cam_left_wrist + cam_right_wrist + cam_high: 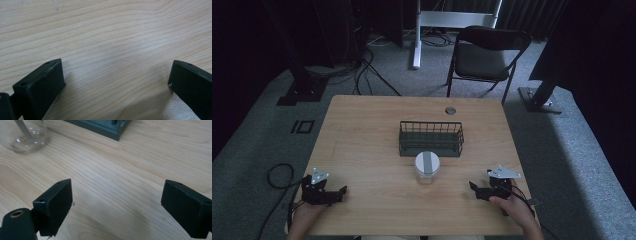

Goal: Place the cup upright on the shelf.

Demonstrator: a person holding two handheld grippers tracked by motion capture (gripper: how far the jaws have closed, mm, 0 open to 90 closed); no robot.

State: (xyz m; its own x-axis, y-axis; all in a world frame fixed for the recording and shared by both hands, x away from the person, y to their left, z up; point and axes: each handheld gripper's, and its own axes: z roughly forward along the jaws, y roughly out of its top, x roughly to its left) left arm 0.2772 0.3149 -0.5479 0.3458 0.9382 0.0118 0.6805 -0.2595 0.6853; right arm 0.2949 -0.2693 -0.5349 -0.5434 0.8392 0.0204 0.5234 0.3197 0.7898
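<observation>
A clear jar with a white lid crossed by a grey band [427, 167] stands at the middle of the wooden table [362, 135], just in front of a dark wire basket [431, 138]. My left gripper [343, 192] rests near the front left of the table, open, its jaws wide over bare wood [115, 75]. Near the front right my right gripper [473, 187] is open too, held by a hand [512, 205]. In the right gripper view the jar's clear base [25, 135] and a corner of the basket [110, 128] lie beyond the jaws [117, 202].
A folding chair [487, 55] stands behind the table on grey carpet, with black stand bases [302, 92] and cables [367, 70] on the floor. A round grommet [450, 110] sits near the table's far edge.
</observation>
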